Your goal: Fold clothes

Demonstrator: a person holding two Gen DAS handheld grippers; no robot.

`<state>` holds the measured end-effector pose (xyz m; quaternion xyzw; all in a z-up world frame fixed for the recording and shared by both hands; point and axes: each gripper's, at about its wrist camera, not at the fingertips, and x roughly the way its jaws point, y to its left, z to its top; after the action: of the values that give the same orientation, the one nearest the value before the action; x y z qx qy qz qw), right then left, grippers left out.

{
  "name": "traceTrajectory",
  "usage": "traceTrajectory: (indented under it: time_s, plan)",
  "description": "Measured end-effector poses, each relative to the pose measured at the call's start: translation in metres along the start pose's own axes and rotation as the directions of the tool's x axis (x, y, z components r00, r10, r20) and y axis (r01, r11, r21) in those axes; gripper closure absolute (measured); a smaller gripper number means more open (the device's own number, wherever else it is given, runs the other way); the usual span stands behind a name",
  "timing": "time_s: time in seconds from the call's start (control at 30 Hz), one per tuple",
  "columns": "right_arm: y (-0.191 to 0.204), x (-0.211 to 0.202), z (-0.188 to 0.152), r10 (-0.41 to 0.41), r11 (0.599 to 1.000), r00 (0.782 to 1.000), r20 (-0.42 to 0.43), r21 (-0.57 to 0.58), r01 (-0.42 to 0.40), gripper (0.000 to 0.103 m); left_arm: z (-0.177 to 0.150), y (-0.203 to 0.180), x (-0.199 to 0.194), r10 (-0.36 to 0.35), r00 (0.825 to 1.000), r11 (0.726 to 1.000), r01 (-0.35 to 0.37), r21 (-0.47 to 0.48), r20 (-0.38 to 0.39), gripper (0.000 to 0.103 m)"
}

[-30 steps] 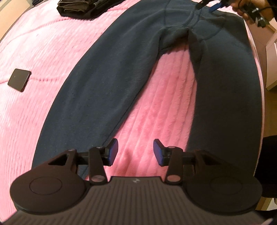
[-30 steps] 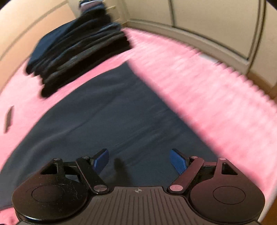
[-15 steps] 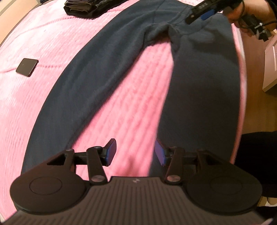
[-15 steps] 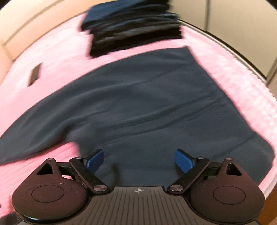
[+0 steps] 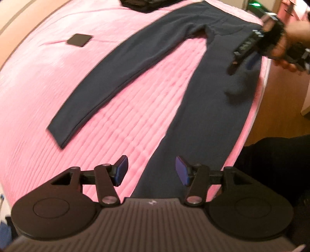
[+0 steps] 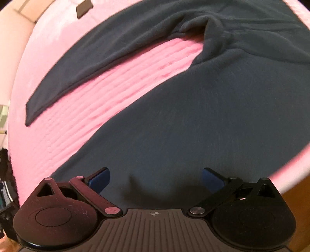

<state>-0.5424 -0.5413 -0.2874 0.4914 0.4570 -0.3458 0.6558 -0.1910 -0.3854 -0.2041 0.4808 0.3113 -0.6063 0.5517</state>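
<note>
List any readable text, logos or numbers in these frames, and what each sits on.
No text can be read.
Right gripper: pale lettering along its side, too blurred to read.
Left gripper: small pale logo mark on its body, no letters.
Right gripper body, own view: small crosshair mark only.
Dark pants, phone, pink blanket: no print seen.

Bed: pink ribbed cover (image 5: 135, 100) | on it: dark trousers (image 5: 203, 108) spread flat, phone (image 5: 79, 40), folded clothes pile (image 5: 143, 3)

Dark navy trousers (image 5: 209, 108) on ribbed pink bedspread (image 5: 58, 58); black phone (image 5: 79, 40) at 10 o'clock; blue fingertips (image 5: 121, 170).
</note>
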Motion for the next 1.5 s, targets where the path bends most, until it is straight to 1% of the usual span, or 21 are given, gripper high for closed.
traceTrajectory:
  time_s: [0.17, 0.23, 0.37, 0.43, 0.5, 0.57, 0.7, 0.77, 0.83, 0.9, 0.97, 1.0, 1.1, 1.13, 1.23, 1.27, 1.37, 1.5]
  plan:
    - [0.017, -0.049, -0.041, -0.051, 0.998, 0.996, 0.076, 0.028, 0.049, 0.0, -0.026, 0.014, -0.033, 0.044, 0.998, 0.998, -0.042, -0.045, 0.048, 0.052]
    - [0.017, -0.066, -0.056, -0.076, 0.996, 0.991, 0.11, 0.064, 0.07, 0.0, -0.035, 0.019, -0.045, 0.059, 0.996, 0.997, -0.056, -0.058, 0.067, 0.051]
    - [0.022, -0.09, -0.078, -0.132, 0.985, 0.979, 0.158, 0.129, 0.112, 0.0, -0.041, 0.019, -0.052, 0.064, 0.994, 0.997, -0.06, -0.052, 0.087, 0.051]
    - [0.025, -0.108, -0.087, -0.163, 0.981, 0.964, 0.21, 0.137, 0.136, 0.0, -0.041, 0.018, -0.053, 0.066, 0.994, 0.997, -0.061, -0.046, 0.093, 0.051]
    - [0.033, -0.124, -0.093, -0.201, 0.978, 0.942, 0.269, 0.114, 0.176, 0.0, -0.041, 0.017, -0.055, 0.067, 0.993, 0.997, -0.063, -0.041, 0.098, 0.051]
    - [0.039, -0.137, -0.094, -0.208, 0.978, 0.93, 0.303, 0.093, 0.188, 0.0, -0.041, 0.016, -0.056, 0.068, 0.992, 0.997, -0.064, -0.035, 0.103, 0.049]
    - [0.044, -0.156, -0.089, -0.203, 0.979, 0.913, 0.353, 0.081, 0.187, 0.0, -0.041, 0.015, -0.058, 0.07, 0.991, 0.997, -0.067, -0.024, 0.114, 0.038]
    - [0.042, -0.165, -0.084, -0.196, 0.981, 0.9, 0.389, 0.079, 0.18, 0.0, -0.041, 0.014, -0.059, 0.071, 0.99, 0.997, -0.069, -0.018, 0.119, 0.037]
    - [0.04, -0.172, -0.079, -0.188, 0.982, 0.89, 0.416, 0.071, 0.174, 0.0, -0.038, 0.013, -0.058, 0.085, 0.991, 0.996, -0.082, -0.03, 0.108, 0.036]
    - [0.038, -0.178, -0.073, -0.187, 0.982, 0.884, 0.427, 0.053, 0.182, 0.0, -0.034, 0.013, -0.056, 0.099, 0.991, 0.994, -0.094, -0.052, 0.095, 0.035]
    - [0.036, -0.184, -0.069, -0.187, 0.981, 0.879, 0.438, 0.037, 0.19, 0.0, -0.03, 0.013, -0.056, 0.1, 0.991, 0.993, -0.094, -0.072, 0.093, 0.031]
    - [0.035, -0.184, -0.066, -0.191, 0.98, 0.877, 0.44, 0.031, 0.198, 0.0, -0.027, 0.012, -0.056, 0.103, 0.991, 0.993, -0.097, -0.073, 0.089, 0.03]
    - [0.036, -0.181, -0.059, -0.216, 0.966, 0.869, 0.446, -0.035, 0.257, 0.0, -0.021, 0.01, -0.054, 0.113, 0.991, 0.991, -0.107, -0.076, 0.075, 0.029]
    - [0.041, -0.176, -0.057, -0.236, 0.947, 0.862, 0.448, -0.094, 0.308, 0.0, -0.018, 0.009, -0.054, 0.116, 0.991, 0.991, -0.11, -0.077, 0.071, 0.028]
    - [0.053, -0.164, -0.054, -0.245, 0.895, 0.868, 0.432, -0.243, 0.374, 0.0, -0.012, 0.007, -0.053, 0.125, 0.99, 0.99, -0.12, -0.08, 0.057, 0.025]
    - [0.055, -0.161, -0.054, -0.244, 0.887, 0.872, 0.423, -0.266, 0.377, 0.0, -0.009, 0.006, -0.052, 0.128, 0.99, 0.989, -0.124, -0.081, 0.053, 0.025]
    - [0.059, -0.154, -0.055, -0.246, 0.869, 0.882, 0.401, -0.312, 0.384, 0.0, -0.003, 0.004, -0.051, 0.136, 0.99, 0.988, -0.133, -0.079, 0.042, 0.025]
    - [0.06, -0.145, -0.06, -0.251, 0.856, 0.89, 0.381, -0.342, 0.388, 0.0, 0.004, 0.0, -0.051, 0.14, 0.989, 0.989, -0.137, -0.056, 0.043, 0.02]
